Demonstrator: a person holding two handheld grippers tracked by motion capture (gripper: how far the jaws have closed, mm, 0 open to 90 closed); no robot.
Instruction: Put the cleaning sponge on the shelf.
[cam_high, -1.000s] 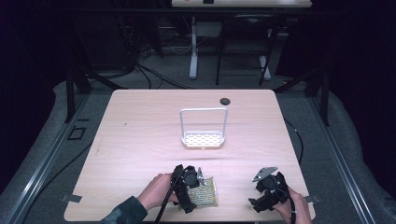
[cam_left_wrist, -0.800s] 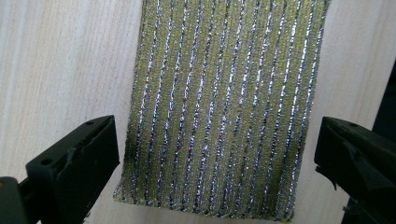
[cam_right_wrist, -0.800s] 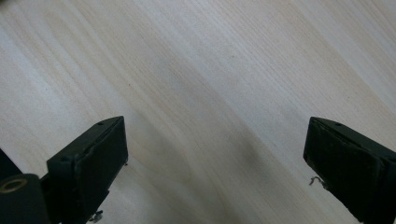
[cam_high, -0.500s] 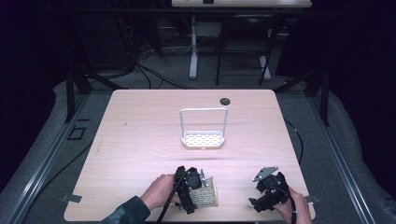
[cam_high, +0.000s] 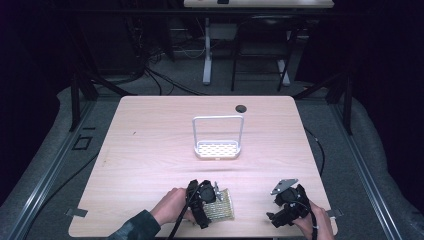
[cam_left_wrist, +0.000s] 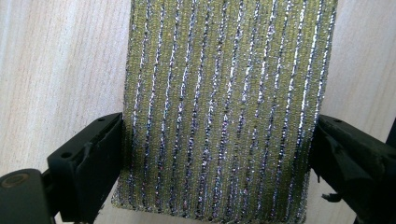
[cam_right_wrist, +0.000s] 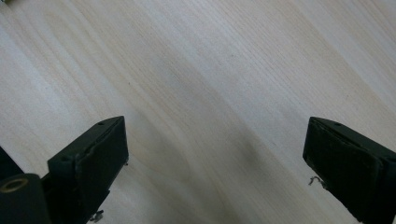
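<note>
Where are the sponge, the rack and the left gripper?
sponge (cam_left_wrist: 224, 107): left gripper view, middle of its striped face.
rack (cam_high: 218, 149): high view, perforated base under the wire handle.
left gripper (cam_left_wrist: 217, 154): left gripper view, midway between its jaws, which flank the sponge.

On your pale wooden worktop (cam_high: 150, 150) a white wire rack (cam_high: 218, 137) with a perforated base stands upright near the centre, and at its one o'clock, close to the far edge, sits a small dark round cable hole (cam_high: 241, 108).
</note>
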